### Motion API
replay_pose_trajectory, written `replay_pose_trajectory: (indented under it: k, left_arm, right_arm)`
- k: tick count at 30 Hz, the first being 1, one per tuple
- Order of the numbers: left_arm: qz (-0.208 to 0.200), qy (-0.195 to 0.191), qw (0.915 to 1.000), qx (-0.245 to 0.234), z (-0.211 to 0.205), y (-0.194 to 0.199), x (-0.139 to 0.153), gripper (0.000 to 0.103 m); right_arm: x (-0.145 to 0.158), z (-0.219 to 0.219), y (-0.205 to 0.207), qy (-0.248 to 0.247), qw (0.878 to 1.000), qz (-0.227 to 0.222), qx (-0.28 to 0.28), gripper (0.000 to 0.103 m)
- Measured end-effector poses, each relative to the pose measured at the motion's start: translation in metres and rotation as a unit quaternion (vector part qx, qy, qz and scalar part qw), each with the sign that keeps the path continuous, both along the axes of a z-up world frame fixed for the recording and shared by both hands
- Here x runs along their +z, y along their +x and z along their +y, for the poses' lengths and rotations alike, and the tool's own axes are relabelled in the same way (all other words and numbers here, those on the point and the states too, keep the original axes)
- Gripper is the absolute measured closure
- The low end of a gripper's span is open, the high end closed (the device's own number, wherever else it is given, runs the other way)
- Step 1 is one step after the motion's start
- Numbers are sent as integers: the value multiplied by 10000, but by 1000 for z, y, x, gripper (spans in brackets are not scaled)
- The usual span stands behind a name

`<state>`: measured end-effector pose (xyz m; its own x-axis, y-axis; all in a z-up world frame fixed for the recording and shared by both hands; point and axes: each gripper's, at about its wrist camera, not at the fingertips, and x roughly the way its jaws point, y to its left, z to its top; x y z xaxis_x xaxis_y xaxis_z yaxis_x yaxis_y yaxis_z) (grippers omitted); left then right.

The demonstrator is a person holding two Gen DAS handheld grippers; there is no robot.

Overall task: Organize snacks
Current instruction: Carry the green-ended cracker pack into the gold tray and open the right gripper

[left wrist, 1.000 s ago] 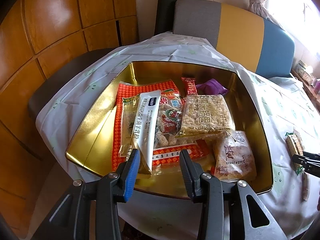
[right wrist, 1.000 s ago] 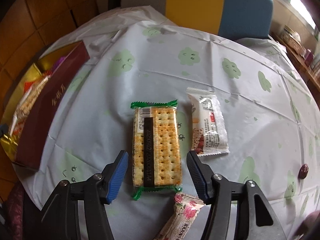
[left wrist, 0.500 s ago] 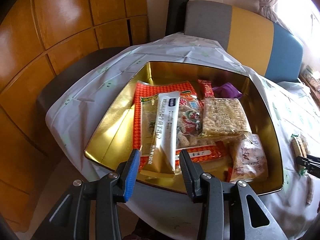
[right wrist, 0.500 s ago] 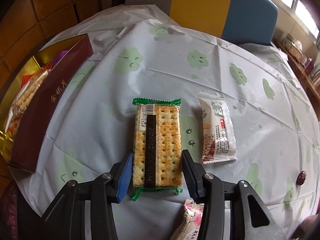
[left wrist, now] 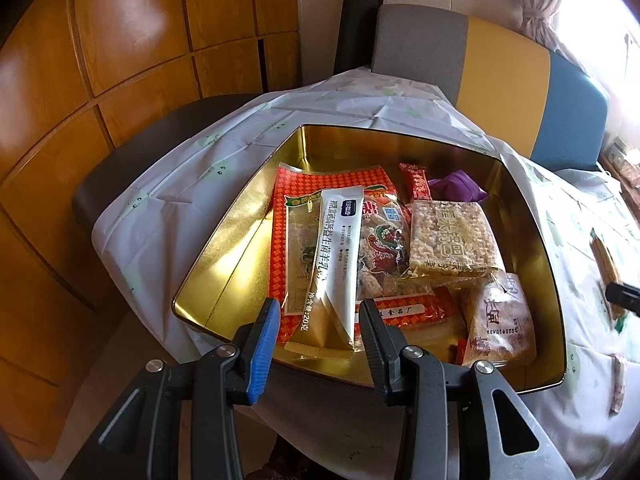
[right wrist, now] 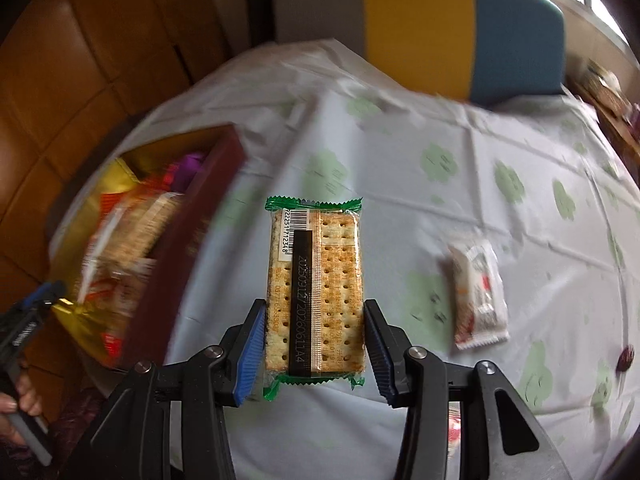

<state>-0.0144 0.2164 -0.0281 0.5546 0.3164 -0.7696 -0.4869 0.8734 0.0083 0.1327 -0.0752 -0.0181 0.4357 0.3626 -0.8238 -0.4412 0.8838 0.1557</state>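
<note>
The right gripper (right wrist: 314,344) has its jaws pressed against the long sides of a green-edged clear packet of square crackers (right wrist: 316,284), which hangs clear of the white tablecloth with pale green flower prints (right wrist: 460,200). The grip sits at the packet's near end, so most of it sticks out ahead of the pads, probably to let it slide flat into the box. The landmark here is the gold-lined open tin box with a dark red outer wall (right wrist: 192,240), which lies to the left of the held packet and is blurred in this view.

Over the near rim of that box (left wrist: 240,216), the left gripper (left wrist: 318,322) hovers with its jaws at a middling gap; a long white and gold sachet (left wrist: 336,264) lies between them, but I cannot tell whether the pads touch it. The sachet rests on a large red patterned bag (left wrist: 316,184) inside the box, with a puffed-rice bar in clear wrap (left wrist: 452,236) to its right.

A small white snack packet (right wrist: 480,288) lies on the cloth well to the right of the box, waiting its turn.
</note>
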Motion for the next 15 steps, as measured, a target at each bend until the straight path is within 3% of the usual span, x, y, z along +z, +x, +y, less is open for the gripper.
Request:
replay_pose_trajectory:
  k: [6,15]
  left_arm:
    - [-37,-28,10000,19,2,-1,2,61]
    - [-94,-84,9997,193,10,-3,3,61]
  right_arm:
    - [22,48,-13,119,9975,-191,665,55]
    - [35,117,-41,178,9834,-346,1773,55]
